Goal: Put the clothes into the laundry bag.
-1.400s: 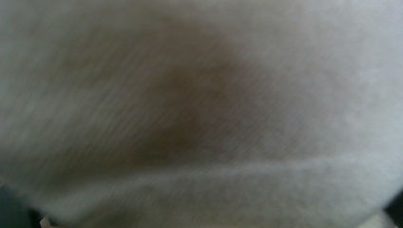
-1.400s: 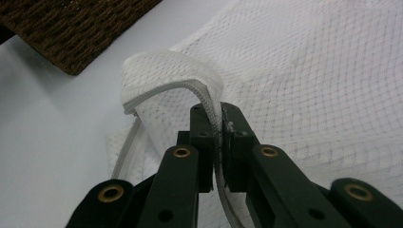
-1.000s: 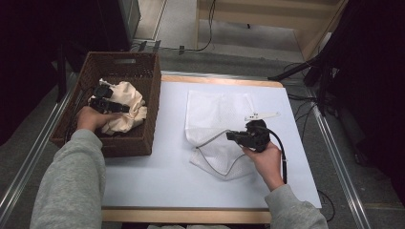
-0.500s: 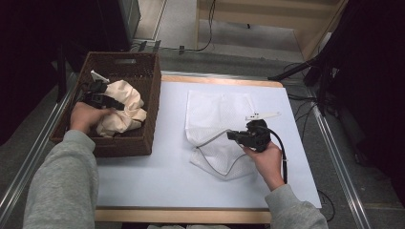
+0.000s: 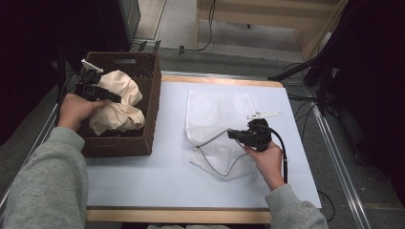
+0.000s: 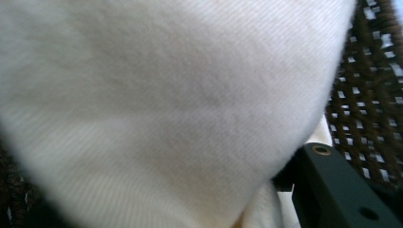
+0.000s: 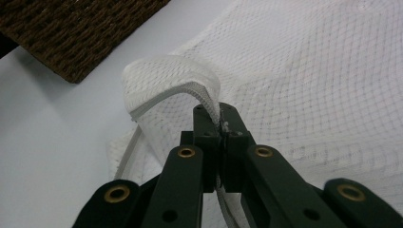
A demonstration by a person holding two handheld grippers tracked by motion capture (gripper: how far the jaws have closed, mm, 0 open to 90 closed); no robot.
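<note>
A cream cloth (image 5: 119, 102) is bunched in the brown wicker basket (image 5: 119, 143) at the table's left. My left gripper (image 5: 113, 97) is shut on the cloth's top and holds it raised above the basket floor. In the left gripper view the cloth (image 6: 166, 95) hangs right against the lens, and one black jaw shows at the lower right. A white mesh bag (image 5: 217, 107) lies flat on the table's middle. My right gripper (image 5: 232, 134) is shut on the bag's zipper edge (image 7: 180, 92) and lifts it into a small arch, with the jaws pressed together (image 7: 219, 121).
The basket's wicker wall (image 6: 366, 95) stands close behind the cloth, and its corner (image 7: 81, 33) lies beyond the bag. The pale blue table top (image 5: 167, 181) runs to a wooden front edge. Cables and dark stands crowd the floor at the right.
My left gripper has risen and drawn back toward the basket's far left, pulling the cream cloth up with it. The right gripper has held still on the zipper edge.
</note>
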